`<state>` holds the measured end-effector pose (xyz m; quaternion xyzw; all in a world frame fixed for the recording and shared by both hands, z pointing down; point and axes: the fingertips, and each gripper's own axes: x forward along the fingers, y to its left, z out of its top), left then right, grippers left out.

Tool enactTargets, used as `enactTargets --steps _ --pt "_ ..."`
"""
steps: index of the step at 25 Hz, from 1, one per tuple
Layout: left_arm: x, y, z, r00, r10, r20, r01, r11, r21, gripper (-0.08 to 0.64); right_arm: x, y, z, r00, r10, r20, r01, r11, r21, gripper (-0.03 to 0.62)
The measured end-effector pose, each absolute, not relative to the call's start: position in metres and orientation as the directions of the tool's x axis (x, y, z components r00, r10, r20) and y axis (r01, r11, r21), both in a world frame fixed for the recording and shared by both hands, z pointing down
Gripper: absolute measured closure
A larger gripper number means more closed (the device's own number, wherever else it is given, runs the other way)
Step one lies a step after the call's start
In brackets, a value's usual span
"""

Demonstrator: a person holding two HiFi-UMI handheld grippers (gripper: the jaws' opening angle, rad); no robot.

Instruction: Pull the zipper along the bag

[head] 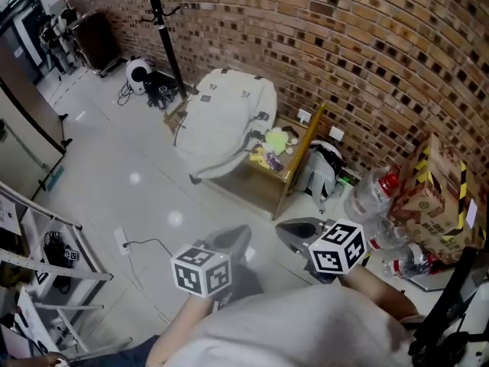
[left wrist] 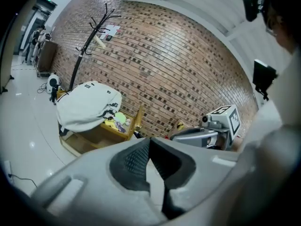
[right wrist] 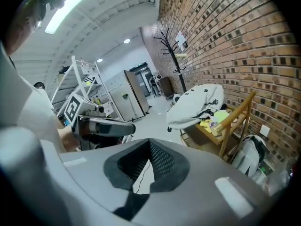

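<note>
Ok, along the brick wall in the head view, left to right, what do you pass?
Black coat stand → white bag → white-and-black backpack → clear plastic bottles → taped cardboard box.

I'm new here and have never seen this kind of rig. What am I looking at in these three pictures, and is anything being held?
There is no robot: a person carries two hand-held, two-jaw grippers. The head view, from a camera on the person's head, looks down on the left gripper and right gripper; the patterned cubes are part of them. The other two pictures come from cameras riding on each gripper, looking along its jaws. Both grippers are shut and hold nothing. Ahead, against the brick wall, a white bag lies on a low wooden stand, untouched. Plastic bottles and a cardboard box stand to the right.
</note>
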<state>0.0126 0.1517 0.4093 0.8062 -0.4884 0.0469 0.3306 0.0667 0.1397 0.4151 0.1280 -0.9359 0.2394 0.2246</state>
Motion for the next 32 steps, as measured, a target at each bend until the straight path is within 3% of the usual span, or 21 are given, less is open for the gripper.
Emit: enactTargets --steps 9,32 --pt "0.119 0.258 0.388 0.465 -0.777 0.424 -0.849 -0.256 0.462 0.56 0.161 0.237 0.393 -0.902 -0.062 0.428 -0.263 0.864 -0.429 0.594" --pt "0.109 0.317 0.379 0.389 -0.818 0.424 -0.871 -0.177 0.458 0.56 0.151 0.292 0.38 -0.903 -0.01 0.429 -0.197 0.898 -0.393 0.594"
